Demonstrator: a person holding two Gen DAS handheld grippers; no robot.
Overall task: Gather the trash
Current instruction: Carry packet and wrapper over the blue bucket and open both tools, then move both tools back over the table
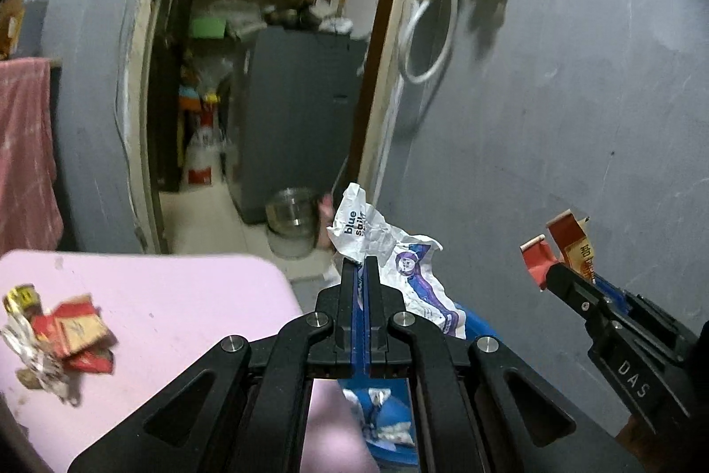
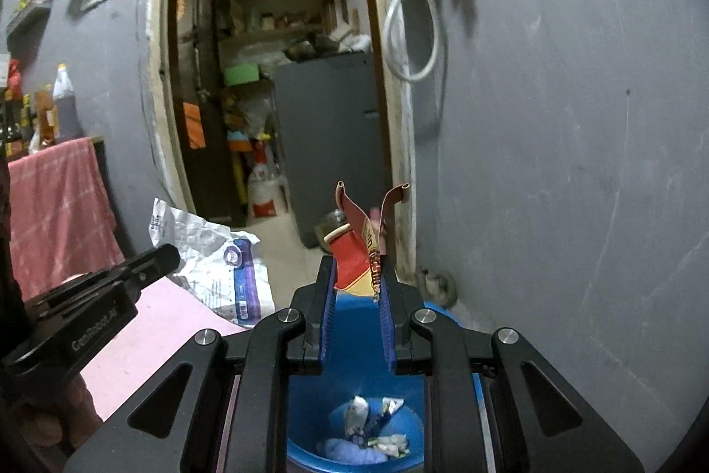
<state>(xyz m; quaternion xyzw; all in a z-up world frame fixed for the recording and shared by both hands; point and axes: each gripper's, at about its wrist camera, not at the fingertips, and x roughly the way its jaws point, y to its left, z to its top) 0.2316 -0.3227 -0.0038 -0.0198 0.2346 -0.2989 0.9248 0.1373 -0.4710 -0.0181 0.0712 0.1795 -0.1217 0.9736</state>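
left claw point(image 1: 360, 267) pinching white wrapper point(image 1: 390, 251); right claw point(image 2: 356, 278) pinching red wrapper point(image 2: 354, 260) over blue bin point(image 2: 305, 446).

My pink table point(image 1: 177, 295) carries a small heap of crumpled wrappers point(image 1: 57, 335) near its left edge, red and orange packets mixed with white and foil scraps (too jumbled to count). Past the table's rounded corner, the pale tiled floor point(image 1: 212, 216) holds a blue bin point(image 2: 305, 446) with trash inside and a steel pot point(image 1: 290, 222) by the doorway.
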